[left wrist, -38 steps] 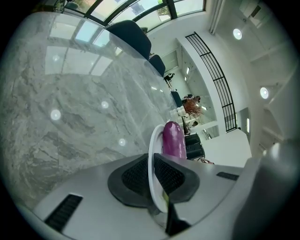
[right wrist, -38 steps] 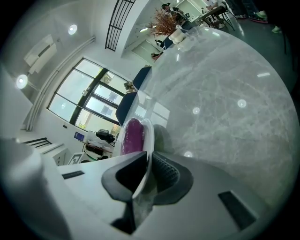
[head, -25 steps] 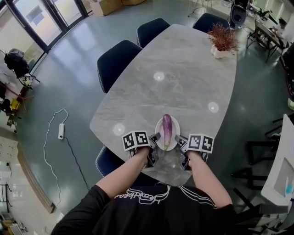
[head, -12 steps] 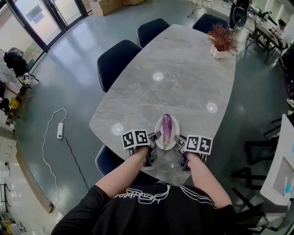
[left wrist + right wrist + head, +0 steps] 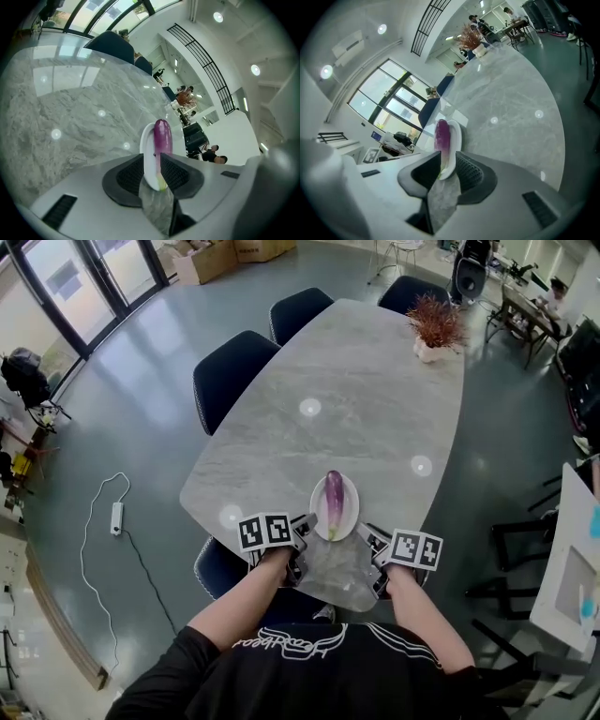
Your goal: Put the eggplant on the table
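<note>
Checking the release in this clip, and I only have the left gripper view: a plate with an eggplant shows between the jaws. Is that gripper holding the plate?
Observer: No. In the head view the left gripper sits at the left rim of the plate, jaws apart after just opening, pads pressing on nothing.
Operator: And the other gripper?
Observer: The right gripper is open as well, its jaws just opened, off the plate's right rim.
Operator: Where does the plate sit?
Observer: Flat on the table, by the edge nearest the person, with the eggplant lying along it.
</note>
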Action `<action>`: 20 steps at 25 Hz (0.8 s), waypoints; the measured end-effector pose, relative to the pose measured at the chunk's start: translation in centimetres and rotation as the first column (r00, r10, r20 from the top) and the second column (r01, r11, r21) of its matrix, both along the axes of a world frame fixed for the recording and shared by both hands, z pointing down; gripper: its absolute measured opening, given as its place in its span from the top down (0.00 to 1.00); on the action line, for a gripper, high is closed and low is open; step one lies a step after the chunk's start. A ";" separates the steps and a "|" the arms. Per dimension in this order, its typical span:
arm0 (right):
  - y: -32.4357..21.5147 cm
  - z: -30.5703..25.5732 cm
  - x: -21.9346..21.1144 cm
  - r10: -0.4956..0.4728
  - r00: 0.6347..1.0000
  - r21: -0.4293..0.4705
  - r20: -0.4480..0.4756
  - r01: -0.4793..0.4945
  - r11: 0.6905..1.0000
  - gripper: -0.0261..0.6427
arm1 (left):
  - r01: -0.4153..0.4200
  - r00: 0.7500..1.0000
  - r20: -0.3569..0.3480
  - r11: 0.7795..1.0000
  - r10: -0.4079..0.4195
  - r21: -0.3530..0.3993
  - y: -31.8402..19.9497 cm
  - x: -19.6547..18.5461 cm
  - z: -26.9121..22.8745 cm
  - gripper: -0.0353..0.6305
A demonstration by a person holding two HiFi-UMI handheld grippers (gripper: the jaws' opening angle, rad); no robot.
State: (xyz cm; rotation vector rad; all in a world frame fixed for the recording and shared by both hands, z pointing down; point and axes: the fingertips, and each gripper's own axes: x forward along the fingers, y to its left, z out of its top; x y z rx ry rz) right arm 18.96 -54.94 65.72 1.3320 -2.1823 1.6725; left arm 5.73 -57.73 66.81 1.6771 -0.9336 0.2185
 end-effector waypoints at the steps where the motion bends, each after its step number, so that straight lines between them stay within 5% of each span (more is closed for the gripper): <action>1: 0.5 -0.6 -0.1 0.004 1.000 0.026 0.009 -0.004 1.000 0.81 | -0.013 1.000 -0.004 1.000 0.013 0.012 0.6 0.0 -0.4 0.78; 5: 2.8 -3.1 -0.5 0.003 1.000 0.123 0.028 -0.006 0.992 0.81 | -0.079 0.997 -0.004 0.991 0.079 0.105 3.1 0.3 -2.9 0.78; 8: 5.2 -6.4 -1.9 0.009 0.997 0.200 0.083 -0.025 0.979 0.90 | -0.128 0.992 0.005 0.973 0.129 0.194 5.6 0.1 -5.8 0.90; 20: 18.1 -15.8 -8.6 -0.050 0.993 0.417 0.108 0.001 0.909 0.95 | -0.263 0.950 -0.031 0.852 0.309 0.452 20.0 -3.3 -17.8 0.93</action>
